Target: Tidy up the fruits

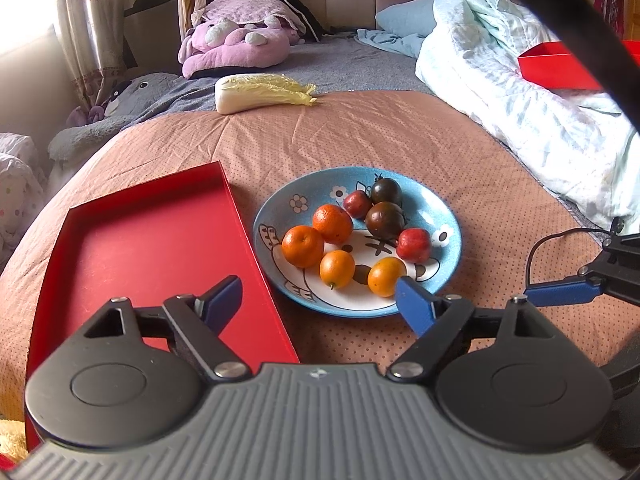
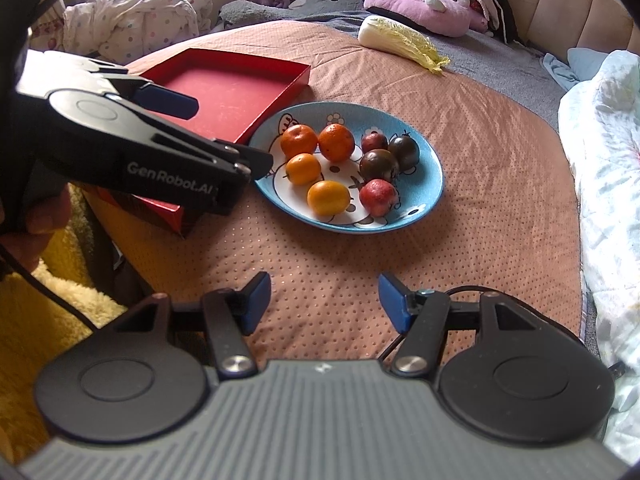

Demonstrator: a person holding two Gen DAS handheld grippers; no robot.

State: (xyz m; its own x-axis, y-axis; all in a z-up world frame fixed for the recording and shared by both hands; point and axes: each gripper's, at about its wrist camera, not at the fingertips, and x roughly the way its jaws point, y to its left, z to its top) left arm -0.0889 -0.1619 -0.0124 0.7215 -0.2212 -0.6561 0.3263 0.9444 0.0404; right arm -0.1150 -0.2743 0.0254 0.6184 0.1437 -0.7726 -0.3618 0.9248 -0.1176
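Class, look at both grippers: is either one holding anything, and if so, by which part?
Nothing is held. The left gripper and right gripper both have open, empty jaws; all fruit sits in the blue plate.

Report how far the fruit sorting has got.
Done: nothing visible; the red tray holds no fruit. All eight fruits, four orange, two dark, two red, sit in the blue plate. In hand: nothing; left gripper is open by the plate's near rim, right gripper open over the mat. Left: the whole sort.
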